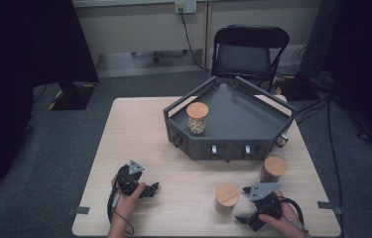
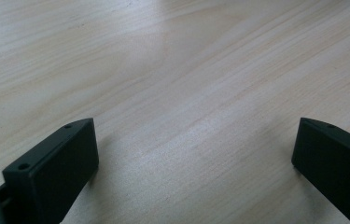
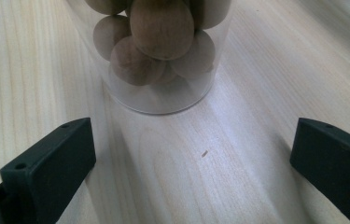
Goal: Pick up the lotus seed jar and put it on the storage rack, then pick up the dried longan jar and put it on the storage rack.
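Jars: one (image 1: 197,117) stands in far grey tray (image 1: 253,119) | two wait on near table, (image 1: 227,198) and (image 1: 274,169) | right gripper (image 1: 247,204) wide, facing near jar | left gripper (image 1: 150,191) wide, empty.

I count three jars with wooden lids: one (image 1: 197,118) in the single grey tray (image 1: 253,119), two on the one table (image 1: 134,129), namely the near jar (image 1: 227,198) and the far-right jar (image 1: 273,169). I hold two grippers, my left (image 1: 150,189) and my right (image 1: 243,218). One black chair (image 1: 249,49) stands behind.
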